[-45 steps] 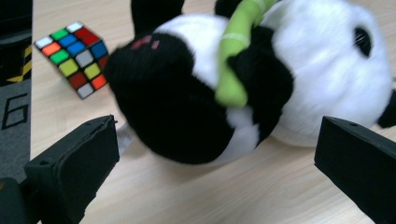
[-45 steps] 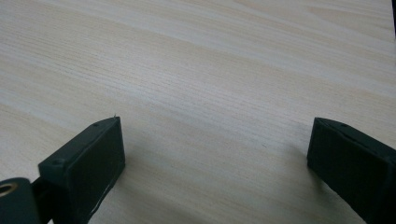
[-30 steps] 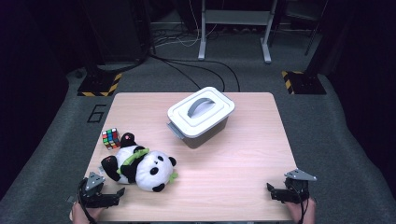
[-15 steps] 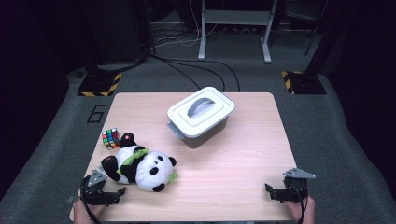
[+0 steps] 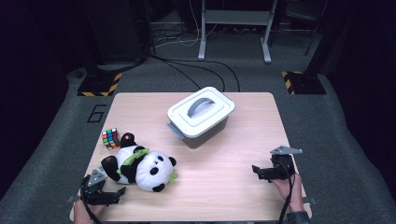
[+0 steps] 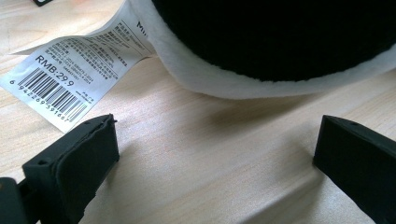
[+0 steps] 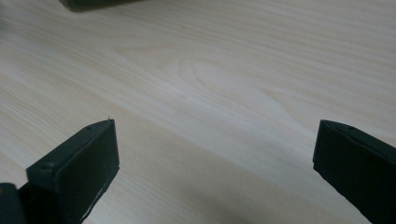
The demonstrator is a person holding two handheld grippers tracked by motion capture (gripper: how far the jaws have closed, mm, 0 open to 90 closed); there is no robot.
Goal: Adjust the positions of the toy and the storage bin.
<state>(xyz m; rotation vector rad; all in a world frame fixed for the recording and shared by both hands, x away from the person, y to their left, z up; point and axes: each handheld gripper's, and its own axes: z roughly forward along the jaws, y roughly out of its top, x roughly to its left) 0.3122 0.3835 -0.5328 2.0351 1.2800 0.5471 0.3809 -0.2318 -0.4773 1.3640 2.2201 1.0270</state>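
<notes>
Left hand-held gripper (image 5: 119, 192), jaws wide apart, empty, near the black-and-white plush panda (image 5: 140, 162) on the pale wooden surface (image 5: 224, 186); right hand-held gripper (image 5: 256, 170) likewise gaping

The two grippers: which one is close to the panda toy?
The left gripper, at the table's near left corner. Its open jaws point at the panda plush just ahead, beside its barcode tag. The right gripper faces bare wood.

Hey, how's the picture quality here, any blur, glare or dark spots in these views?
High view: table well lit, surrounding floor dark, no glare. Left gripper view: the panda is close and soft, casting a shadow on the wood; its tag reads sharply. Right gripper view: wood grain slightly blurred, claw tips dark.
</notes>
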